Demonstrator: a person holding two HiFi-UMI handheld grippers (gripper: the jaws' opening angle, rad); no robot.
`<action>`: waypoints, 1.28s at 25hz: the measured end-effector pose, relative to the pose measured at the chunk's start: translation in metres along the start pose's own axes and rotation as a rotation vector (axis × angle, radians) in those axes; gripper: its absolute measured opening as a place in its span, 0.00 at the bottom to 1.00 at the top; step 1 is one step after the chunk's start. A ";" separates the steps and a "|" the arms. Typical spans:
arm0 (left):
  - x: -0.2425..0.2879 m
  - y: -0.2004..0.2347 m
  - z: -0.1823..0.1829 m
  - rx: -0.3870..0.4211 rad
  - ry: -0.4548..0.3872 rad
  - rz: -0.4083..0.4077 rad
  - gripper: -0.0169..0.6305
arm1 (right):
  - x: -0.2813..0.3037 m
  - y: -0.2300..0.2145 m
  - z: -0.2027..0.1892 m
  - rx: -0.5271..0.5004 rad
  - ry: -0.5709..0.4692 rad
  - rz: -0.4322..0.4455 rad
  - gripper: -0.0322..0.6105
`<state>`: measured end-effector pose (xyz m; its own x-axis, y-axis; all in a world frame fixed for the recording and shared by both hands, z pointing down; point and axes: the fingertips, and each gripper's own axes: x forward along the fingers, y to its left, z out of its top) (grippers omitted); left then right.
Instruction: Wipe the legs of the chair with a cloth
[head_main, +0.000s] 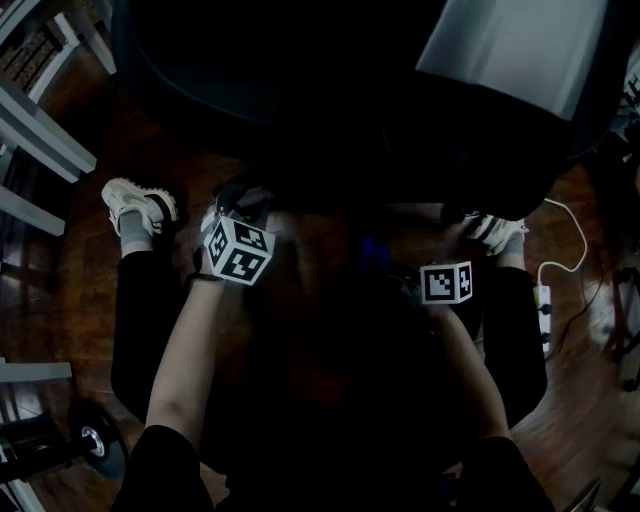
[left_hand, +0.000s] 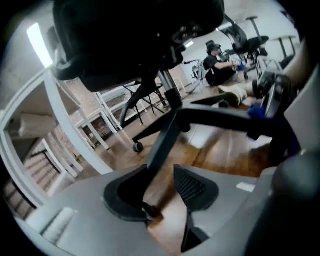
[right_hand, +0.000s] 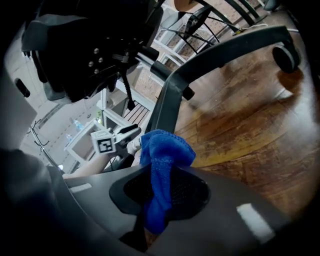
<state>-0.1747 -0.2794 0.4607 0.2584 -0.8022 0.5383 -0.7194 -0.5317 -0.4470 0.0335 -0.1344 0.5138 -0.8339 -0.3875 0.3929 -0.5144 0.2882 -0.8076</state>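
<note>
The black office chair's seat (head_main: 300, 70) fills the top of the dark head view. In the left gripper view one of its dark legs (left_hand: 165, 140) runs down from the hub between the jaws of my left gripper (left_hand: 162, 192). The leg lies against the left pad (left_hand: 125, 195), and floor shows between it and the right pad (left_hand: 192, 187). My right gripper (right_hand: 165, 192) is shut on a bunched blue cloth (right_hand: 162, 160), close beside another grey leg (right_hand: 225, 47) that ends in a caster (right_hand: 285, 57). Both marker cubes (head_main: 238, 250) (head_main: 446, 283) show over my knees.
The floor is dark wood (right_hand: 250, 125). A white shelf frame (head_main: 40, 140) stands at the left and a dumbbell (head_main: 95, 440) lies by my left knee. A power strip with a white cable (head_main: 545, 300) lies at the right. Another person (left_hand: 217, 62) sits on the floor far off.
</note>
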 end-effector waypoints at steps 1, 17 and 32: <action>-0.013 -0.018 0.006 -0.087 -0.027 -0.053 0.29 | 0.006 0.001 0.003 -0.008 -0.023 -0.006 0.17; 0.025 -0.155 0.031 -0.278 0.187 -0.213 0.40 | -0.039 0.023 0.031 -0.143 -0.238 -0.103 0.18; 0.013 -0.136 -0.013 -0.381 0.137 -0.303 0.26 | -0.013 0.002 0.046 -0.131 -0.281 -0.153 0.17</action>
<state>-0.0816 -0.2137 0.5377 0.4234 -0.5709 0.7034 -0.8161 -0.5775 0.0225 0.0525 -0.1691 0.4873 -0.6668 -0.6558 0.3541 -0.6658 0.3107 -0.6783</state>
